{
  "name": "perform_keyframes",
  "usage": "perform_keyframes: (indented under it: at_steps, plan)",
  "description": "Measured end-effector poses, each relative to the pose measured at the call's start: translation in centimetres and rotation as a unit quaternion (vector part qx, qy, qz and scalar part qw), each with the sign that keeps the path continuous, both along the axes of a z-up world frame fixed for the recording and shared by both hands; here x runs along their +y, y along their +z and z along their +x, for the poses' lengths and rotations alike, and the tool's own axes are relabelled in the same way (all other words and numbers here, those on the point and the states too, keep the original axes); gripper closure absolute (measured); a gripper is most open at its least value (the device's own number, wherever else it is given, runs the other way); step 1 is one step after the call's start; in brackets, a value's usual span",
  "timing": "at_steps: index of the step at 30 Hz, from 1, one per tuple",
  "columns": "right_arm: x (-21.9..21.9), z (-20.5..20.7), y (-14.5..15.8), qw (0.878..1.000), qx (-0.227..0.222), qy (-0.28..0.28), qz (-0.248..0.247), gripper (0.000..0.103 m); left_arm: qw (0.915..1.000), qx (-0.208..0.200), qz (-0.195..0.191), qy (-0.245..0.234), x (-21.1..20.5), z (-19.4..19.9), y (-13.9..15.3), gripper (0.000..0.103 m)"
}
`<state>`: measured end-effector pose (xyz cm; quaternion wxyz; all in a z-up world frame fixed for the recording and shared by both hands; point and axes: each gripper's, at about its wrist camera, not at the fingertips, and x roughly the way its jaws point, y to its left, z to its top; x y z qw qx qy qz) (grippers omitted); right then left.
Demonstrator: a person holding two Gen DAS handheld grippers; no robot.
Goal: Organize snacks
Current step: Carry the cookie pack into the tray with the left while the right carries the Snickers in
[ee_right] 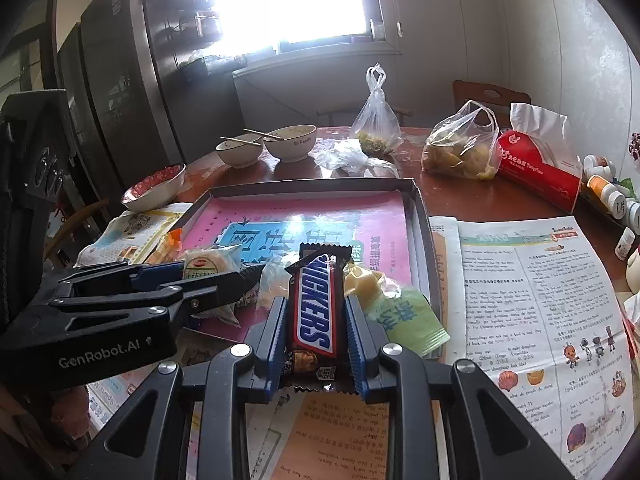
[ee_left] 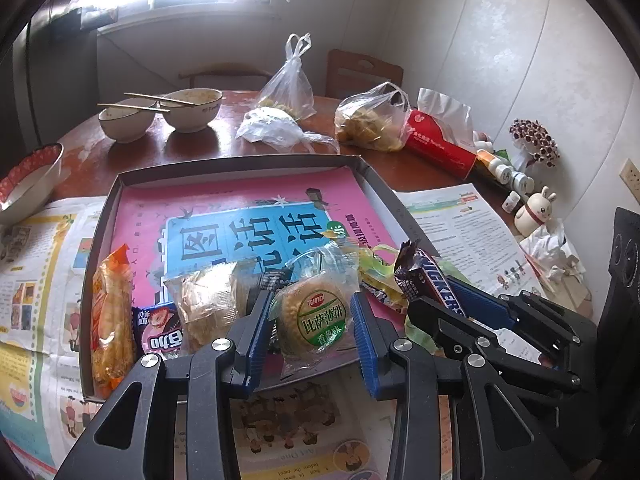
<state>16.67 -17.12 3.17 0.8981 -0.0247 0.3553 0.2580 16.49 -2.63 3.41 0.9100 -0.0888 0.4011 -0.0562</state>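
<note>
Snickers bar (ee_right: 314,312) clamped in right gripper (ee_right: 316,344), round biscuit pack (ee_left: 316,318) pinched by left gripper (ee_left: 312,332), both over tray (ee_left: 248,162) near edge

A home dining room was shown: beyond the jaws, a round wooden table (ee_right: 448,200) was laid with used bowls (ee_right: 290,142) and chopsticks (ee_right: 240,141), bagged food (ee_right: 460,152) and a tissue pack (ee_right: 540,168). Farther behind, a wooden chair (ee_right: 488,94), a bright window (ee_right: 304,0) and a refrigerator (ee_right: 116,92) were seen.
</note>
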Motion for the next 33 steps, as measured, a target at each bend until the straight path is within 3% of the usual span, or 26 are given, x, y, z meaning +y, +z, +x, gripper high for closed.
perform_keyframes:
  at_steps: [24,33]
  plan:
    - [1.9,3.3,-1.2,1.000,0.005,0.014,-0.012,0.075,0.9996,0.001,0.022,0.018,0.8,1.5,-1.0,0.063]
    - [1.7,4.0,-1.2,1.000,0.016,0.009,0.008,0.074,0.9994,0.000,0.026,0.021,0.8,1.9,-1.2,0.062]
